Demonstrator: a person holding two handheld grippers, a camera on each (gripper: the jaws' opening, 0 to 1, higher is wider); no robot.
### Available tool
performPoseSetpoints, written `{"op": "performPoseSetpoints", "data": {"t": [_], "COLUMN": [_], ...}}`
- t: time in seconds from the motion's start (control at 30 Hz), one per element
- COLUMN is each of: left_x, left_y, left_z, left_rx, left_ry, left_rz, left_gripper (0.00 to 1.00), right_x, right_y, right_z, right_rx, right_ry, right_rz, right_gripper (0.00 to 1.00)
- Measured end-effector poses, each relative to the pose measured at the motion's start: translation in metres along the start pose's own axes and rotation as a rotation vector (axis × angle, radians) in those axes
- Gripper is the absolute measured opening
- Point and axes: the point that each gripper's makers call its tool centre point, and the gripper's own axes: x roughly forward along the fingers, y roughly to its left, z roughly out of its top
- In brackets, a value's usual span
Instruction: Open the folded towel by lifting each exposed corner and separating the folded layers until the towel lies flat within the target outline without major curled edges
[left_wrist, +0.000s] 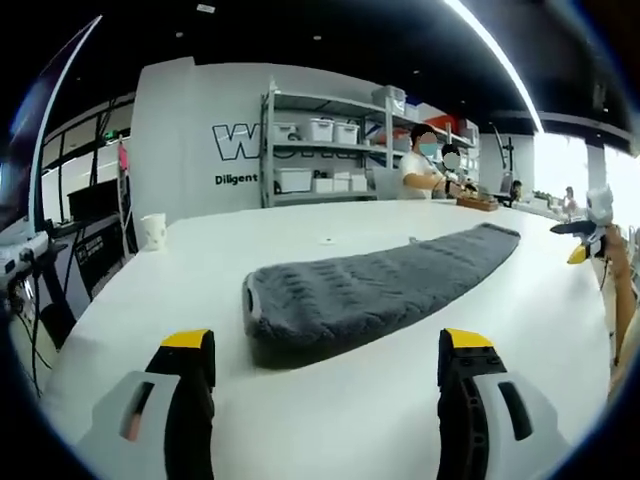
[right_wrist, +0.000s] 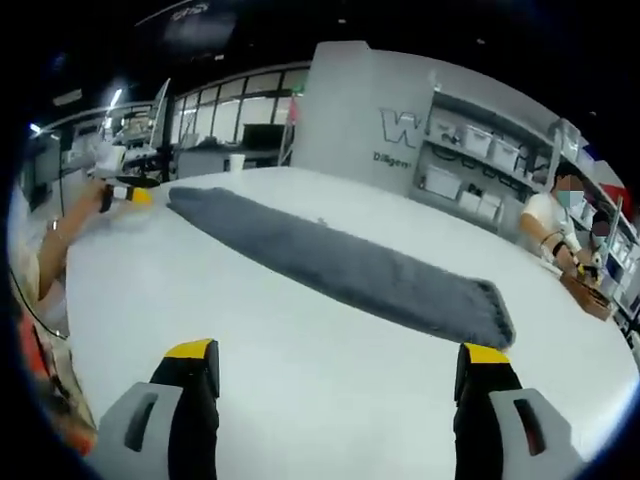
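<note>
Ahead of both wide-open, empty grippers, left (left_wrist: 325, 375) and right (right_wrist: 335, 385), the folded towel (left_wrist: 370, 285) lies on the counter (left_wrist: 300, 420); it looks soft and limp, so take a corner.

A wide white tabletop (left_wrist: 300, 240) stretches across the room. A white cup (left_wrist: 153, 230) stands near its far edge. Behind it, metal shelving (left_wrist: 330, 150) holds rows of white storage bins (left_wrist: 321, 129) against a white wall with large lettering (left_wrist: 235, 140). Two people (left_wrist: 420, 165) work at the far end beside a wooden tray (right_wrist: 588, 296).
</note>
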Motion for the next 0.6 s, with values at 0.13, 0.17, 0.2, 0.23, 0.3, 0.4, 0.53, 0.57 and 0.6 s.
{"op": "performPoseSetpoints", "data": {"t": [0.13, 0.17, 0.2, 0.23, 0.3, 0.4, 0.53, 0.57, 0.6], "left_x": [0.009, 0.013, 0.016, 0.019, 0.026, 0.037, 0.052, 0.055, 0.057], "left_y": [-0.003, -0.001, 0.000, 0.002, 0.004, 0.012, 0.027, 0.030, 0.032], "left_z": [0.022, 0.025, 0.027, 0.029, 0.032, 0.031, 0.029, 0.028, 0.029], "left_rx": [-0.017, -0.007, -0.003, -0.004, -0.015, -0.019, -0.007, -0.014, -0.025], "left_ry": [-0.022, -0.011, -0.004, 0.003, 0.015, 0.055, 0.105, 0.117, 0.119], "left_rz": [-0.027, -0.027, -0.025, -0.024, -0.032, -0.025, -0.007, -0.011, -0.008], "left_gripper": [0.90, 0.89, 0.88, 0.87, 0.85, 0.80, 0.78, 0.78, 0.78], "right_x": [0.006, 0.008, 0.009, 0.010, 0.011, 0.010, 0.005, 0.004, 0.003], "right_y": [0.005, 0.009, 0.010, 0.010, 0.011, 0.018, 0.021, 0.020, 0.019], "right_z": [0.000, -0.004, -0.005, -0.005, -0.006, -0.006, 0.001, 0.005, 0.008], "right_rx": [0.051, 0.039, 0.034, 0.033, 0.028, 0.022, 0.034, 0.048, 0.058], "right_ry": [-0.017, 0.000, 0.005, 0.007, 0.012, 0.013, -0.018, -0.041, -0.057], "right_rz": [0.021, 0.038, 0.039, 0.038, 0.046, 0.066, 0.073, 0.066, 0.063], "right_gripper": [0.98, 0.98, 0.98, 0.99, 0.98, 0.98, 0.97, 0.96, 0.95]}}
